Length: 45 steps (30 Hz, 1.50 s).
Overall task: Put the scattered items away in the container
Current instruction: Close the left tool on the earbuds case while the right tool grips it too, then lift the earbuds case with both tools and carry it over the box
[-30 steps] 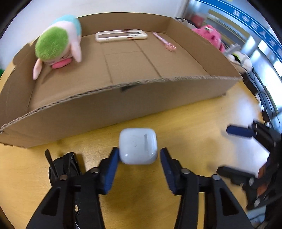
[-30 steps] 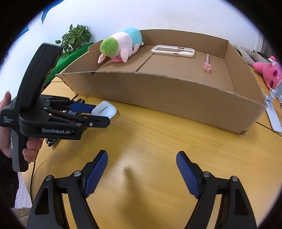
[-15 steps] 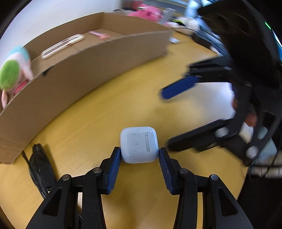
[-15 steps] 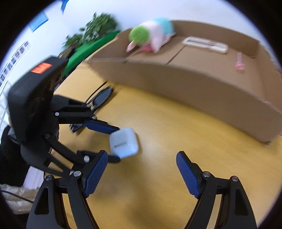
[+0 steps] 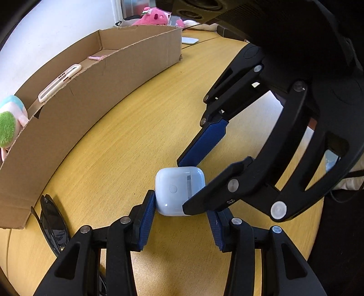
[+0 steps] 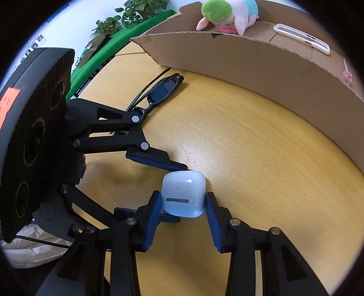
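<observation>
A white earbud case hangs just above the yellow table, with my left gripper shut on two of its sides. My right gripper comes at the case crosswise. Its jaws are closing with the case between them, and both blue pads touch the case's other two sides. In the right wrist view the left gripper reaches in from the left. The open cardboard box stands beyond, holding a green-headed plush, a white phone case and a small pink item.
Folded black sunglasses lie on the table by the box's near left corner. A pink plush and a flat white item sit past the box's far end. Green plants stand behind the table.
My left gripper rolled and carried the case away from the box wall toward the right gripper. The right gripper moved in and narrowed its jaws onto the case.
</observation>
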Each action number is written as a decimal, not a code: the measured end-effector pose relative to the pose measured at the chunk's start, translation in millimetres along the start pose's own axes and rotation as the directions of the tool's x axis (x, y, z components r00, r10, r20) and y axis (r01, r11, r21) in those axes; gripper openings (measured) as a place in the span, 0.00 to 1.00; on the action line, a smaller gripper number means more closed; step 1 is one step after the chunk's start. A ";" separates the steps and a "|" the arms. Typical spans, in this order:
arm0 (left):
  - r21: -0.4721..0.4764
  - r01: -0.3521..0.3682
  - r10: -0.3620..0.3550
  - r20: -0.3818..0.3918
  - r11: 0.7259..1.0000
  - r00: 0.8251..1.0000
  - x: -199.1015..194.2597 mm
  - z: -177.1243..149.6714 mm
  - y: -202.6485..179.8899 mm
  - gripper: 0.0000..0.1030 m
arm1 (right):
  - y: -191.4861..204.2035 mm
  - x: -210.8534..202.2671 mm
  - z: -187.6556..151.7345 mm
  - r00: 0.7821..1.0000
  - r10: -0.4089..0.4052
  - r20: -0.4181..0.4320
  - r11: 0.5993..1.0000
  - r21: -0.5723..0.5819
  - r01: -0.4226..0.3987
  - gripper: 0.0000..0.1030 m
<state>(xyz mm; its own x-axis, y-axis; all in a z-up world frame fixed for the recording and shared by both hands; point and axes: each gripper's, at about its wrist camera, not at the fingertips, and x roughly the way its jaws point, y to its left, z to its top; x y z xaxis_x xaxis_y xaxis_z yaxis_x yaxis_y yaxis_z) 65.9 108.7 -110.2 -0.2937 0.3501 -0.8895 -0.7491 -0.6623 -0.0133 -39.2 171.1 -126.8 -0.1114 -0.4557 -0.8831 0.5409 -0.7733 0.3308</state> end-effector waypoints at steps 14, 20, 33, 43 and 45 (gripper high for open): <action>0.017 -0.143 0.141 0.102 0.990 0.985 -33.6 14.9 -1.0 0.46 | -0.2 -37.0 20.6 0.997 0.049 0.066 0.998 -0.041 -0.047 0.33; 0.024 -0.175 0.171 0.116 0.984 0.978 -42.5 19.4 4.0 0.46 | 6.5 -47.7 18.5 0.996 0.044 0.076 0.997 -0.074 -0.038 0.30; 0.092 -0.337 0.312 0.216 0.937 0.925 -109.6 77.2 48.0 0.46 | 22.5 -121.9 91.8 0.978 -0.065 0.196 0.973 -0.207 0.106 0.27; 0.113 -0.350 0.320 0.216 0.930 0.922 -141.4 161.4 151.8 0.46 | -12.7 -178.0 208.4 0.973 -0.078 0.218 0.962 -0.241 0.131 0.25; 0.114 -0.353 0.330 0.177 0.929 0.927 -123.5 174.4 173.4 0.46 | -36.3 -168.6 230.3 0.978 -0.062 0.198 0.976 -0.192 0.100 0.25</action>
<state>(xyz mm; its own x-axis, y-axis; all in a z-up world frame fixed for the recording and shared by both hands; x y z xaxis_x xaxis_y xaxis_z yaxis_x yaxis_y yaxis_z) -131.3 66.1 77.0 -0.6249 0.2229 -0.7482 -0.6599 -0.6630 0.3535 -232.1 174.5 86.6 -0.3071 -0.4851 -0.8188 0.6769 -0.7161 0.1704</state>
